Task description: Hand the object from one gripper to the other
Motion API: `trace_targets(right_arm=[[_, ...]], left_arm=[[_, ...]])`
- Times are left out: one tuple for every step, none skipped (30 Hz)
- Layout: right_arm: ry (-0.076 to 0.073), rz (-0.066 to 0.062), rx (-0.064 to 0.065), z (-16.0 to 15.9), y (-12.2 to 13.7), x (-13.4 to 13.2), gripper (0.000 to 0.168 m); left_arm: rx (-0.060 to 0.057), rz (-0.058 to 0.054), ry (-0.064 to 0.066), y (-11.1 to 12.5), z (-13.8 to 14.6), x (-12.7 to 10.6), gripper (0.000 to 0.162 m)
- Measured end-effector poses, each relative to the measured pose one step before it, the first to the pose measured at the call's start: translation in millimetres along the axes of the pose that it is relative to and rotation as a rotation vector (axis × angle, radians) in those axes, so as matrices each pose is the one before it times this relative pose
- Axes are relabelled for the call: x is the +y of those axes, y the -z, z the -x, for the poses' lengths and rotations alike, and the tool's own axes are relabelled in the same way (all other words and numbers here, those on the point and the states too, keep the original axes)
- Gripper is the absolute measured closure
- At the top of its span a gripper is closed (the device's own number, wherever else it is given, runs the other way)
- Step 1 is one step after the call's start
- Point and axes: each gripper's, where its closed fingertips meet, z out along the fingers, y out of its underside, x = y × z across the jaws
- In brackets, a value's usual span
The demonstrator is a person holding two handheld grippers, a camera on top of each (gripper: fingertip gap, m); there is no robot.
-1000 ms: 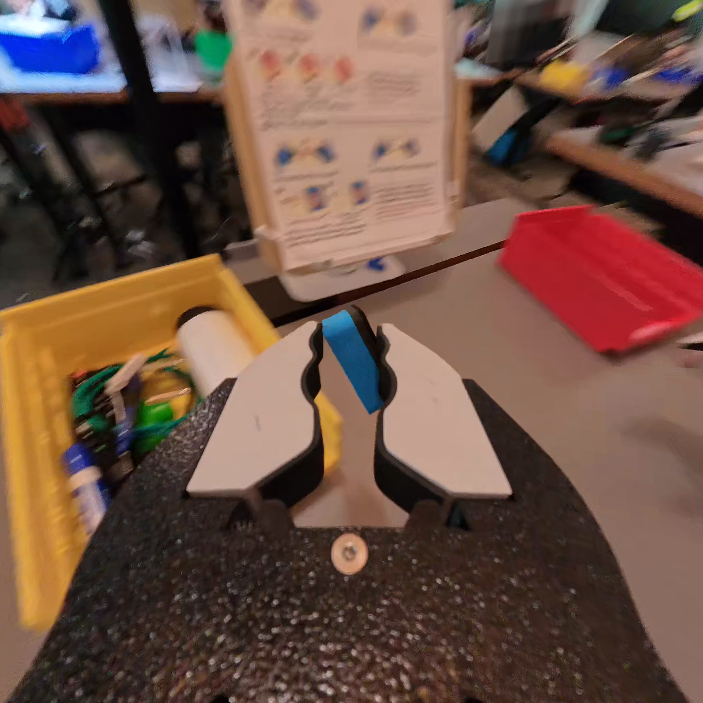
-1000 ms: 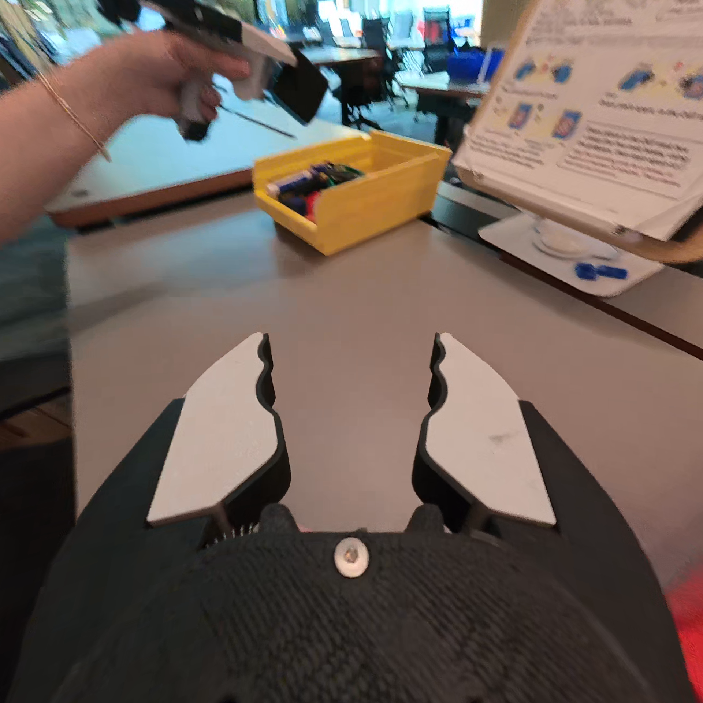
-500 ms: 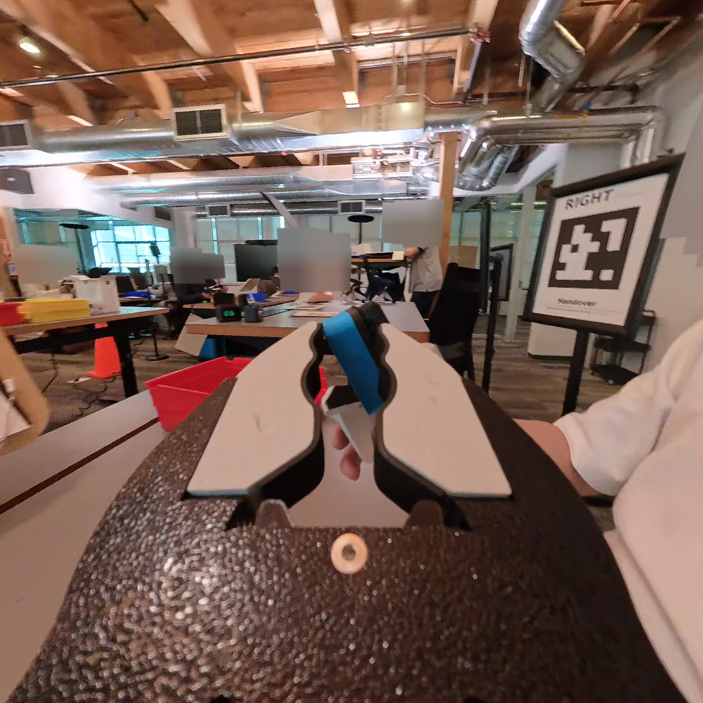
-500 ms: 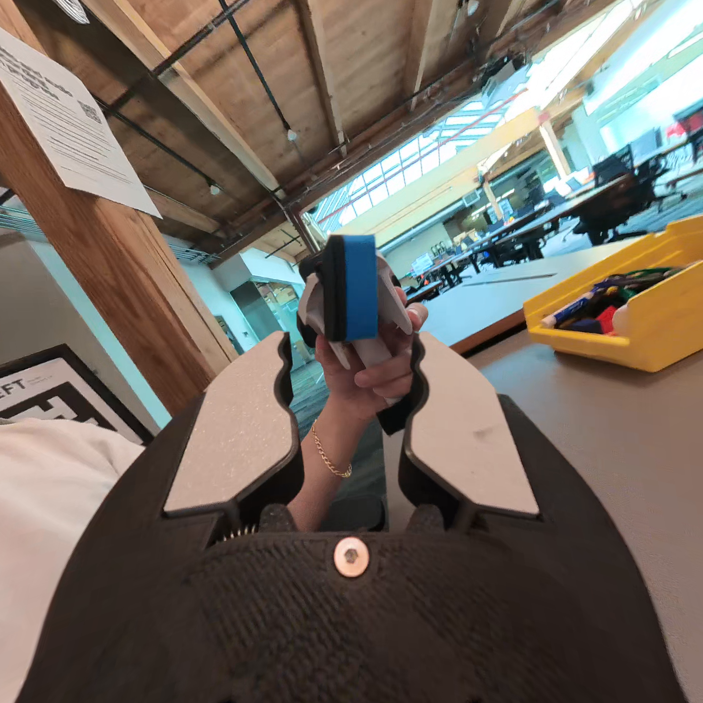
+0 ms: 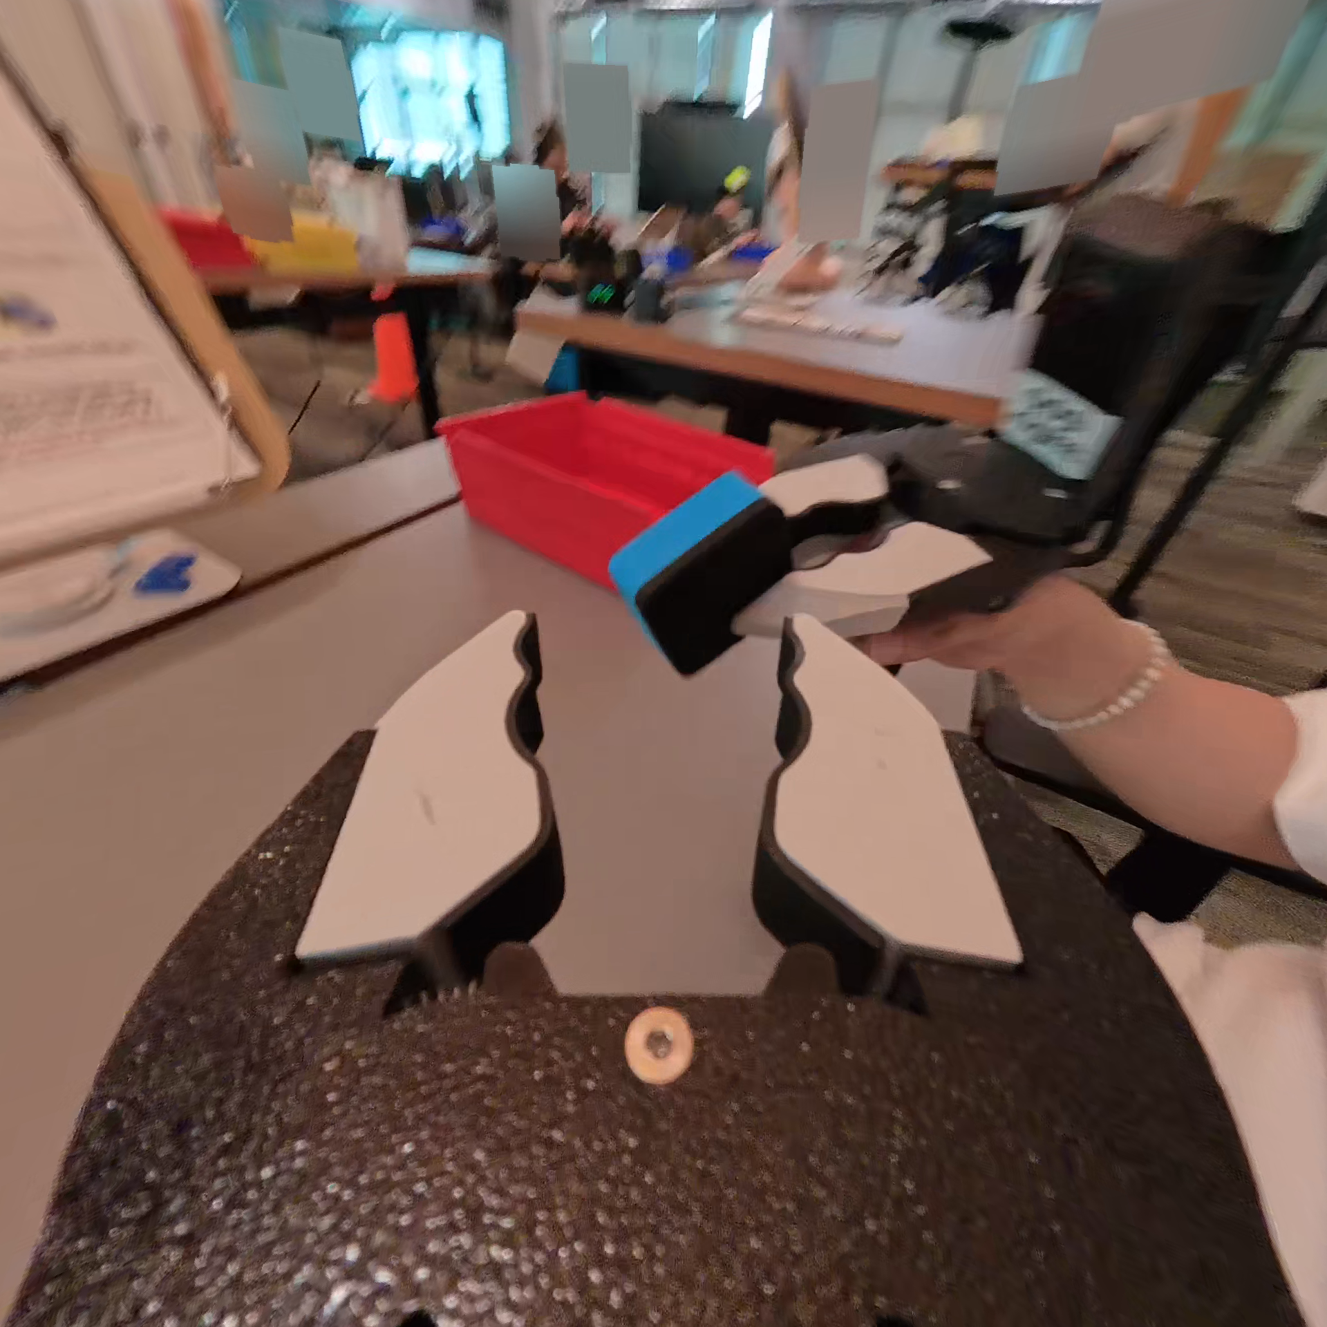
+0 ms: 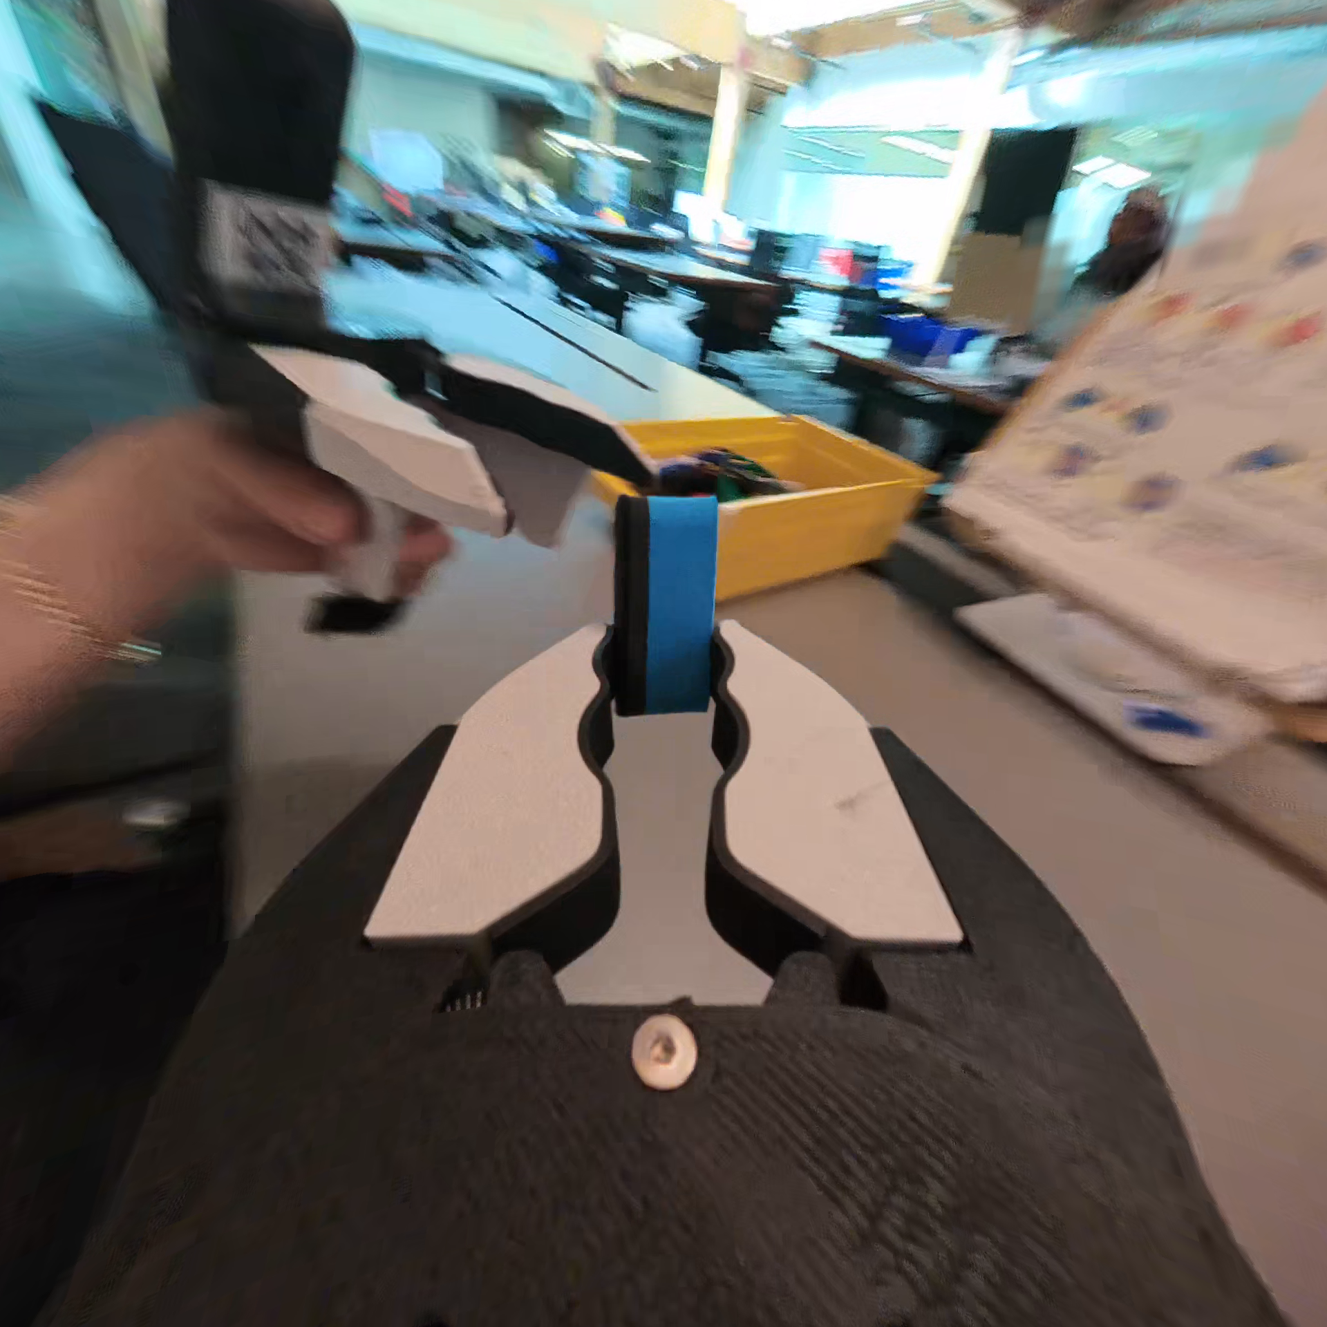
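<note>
Blue-and-black eraser block (image 6: 668, 607), the thing being handed over, sits pinched between the tips of the right tool (image 6: 662, 671), near the middle of the right wrist view. It stands upright on its narrow edge, black layer to the left and blue to the right, and sticks out past the fingertips above the grey table (image 6: 969, 826).

In the left wrist view the same block (image 5: 700, 567) appears right of centre, tilted, with its blue face uppermost, gripped at its far end by the right tool (image 5: 772, 567), which a hand (image 5: 998, 635) wearing a bead bracelet holds in from the right edge.

The left tool (image 5: 657, 650) fills the lower half of that view with its two grey fingers spread wide and nothing between them. The block hangs just above and beyond its right fingertip, not touching it.

A red bin (image 5: 596, 488) rests on the table behind the block, centre frame. In the right wrist view a yellow bin (image 6: 797, 495) holding assorted items stands behind the block, and the left tool (image 6: 531, 517), blurred, is held by a hand (image 6: 179, 510) at the left of the frame.
</note>
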Motion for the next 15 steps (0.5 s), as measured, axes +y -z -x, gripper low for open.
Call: trace_targets(right_arm=[[0.0973, 0.0185, 0.0877, -6.72, 1.61, -0.94, 0.145], [0.0850, 0.0098, 0.0657, -3.57, 0.72, -1.68, 0.145], [0.0708, 0.0129, 0.0452, -1.08, -0.45, -1.07, 0.145], [0.0618, 0.0167, 0.0338, 0.01, -1.12, 0.09, 0.145], [0.0558, 0.0044, 0.0291, 0.73, -0.93, -0.88, 0.145], [0.0469, -0.0091, 0.0188, 1.98, -0.48, -2.04, 0.145], [0.0337, -0.0087, 0.0084, 2.98, -0.08, -2.14, 0.145], [0.0217, -0.0008, 0.0024, 2.93, -0.23, -1.14, 0.145], [0.0191, 0.0037, 0.0002, 2.09, -0.16, -0.56, 0.145], [0.0197, 0.0001, 0.0089, 0.12, -0.02, -0.73, 0.145], [0.0170, -0.0045, 0.0170, -1.56, 0.33, -0.82, 0.145], [0.0076, -0.0023, 0.0087, -0.87, 0.10, -0.19, 0.145], [-0.0019, -0.0016, -0.0054, 0.55, -0.11, 0.16, 0.145], [-0.0031, -0.0053, -0.0102, 1.07, -0.55, -0.02, 0.145], [0.0004, -0.0101, -0.0046, 0.40, -0.40, -0.76, 0.145]], left_arm=[[-0.0577, 0.0399, 0.0231, -2.15, 2.98, 2.97, 0.097], [-0.0521, 0.0160, 0.0246, -2.47, 1.16, 0.31, 0.093], [-0.0283, 0.0022, 0.0207, -2.99, -2.92, -0.87, 0.091], [-0.0053, 0.0036, 0.0182, -3.46, -6.09, 0.02, 0.092], [0.0028, 0.0122, 0.0181, -3.97, -6.13, 1.68, 0.092], [-0.0016, 0.0148, 0.0178, -4.22, -3.67, 2.56, 0.092], [-0.0063, 0.0110, 0.0180, -3.98, -1.19, 3.02, 0.092], [-0.0055, 0.0070, 0.0198, -3.20, 0.20, 2.97, 0.091], [0.0030, 0.0012, 0.0215, -2.33, 0.08, 2.09, 0.091], [0.0142, -0.0016, 0.0213, -1.53, -1.07, 1.07, 0.091], [0.0163, -0.0046, 0.0213, -0.81, -1.06, -0.31, 0.091], [0.0093, -0.0093, 0.0175, -0.21, -0.17, -1.21, 0.091], [0.0008, -0.0096, 0.0112, 0.22, 0.97, -1.17, 0.092], [-0.0019, -0.0055, 0.0053, 0.10, 1.48, -0.31, 0.092], [0.0009, -0.0026, 0.0036, 0.08, 1.26, 0.00, 0.091]])
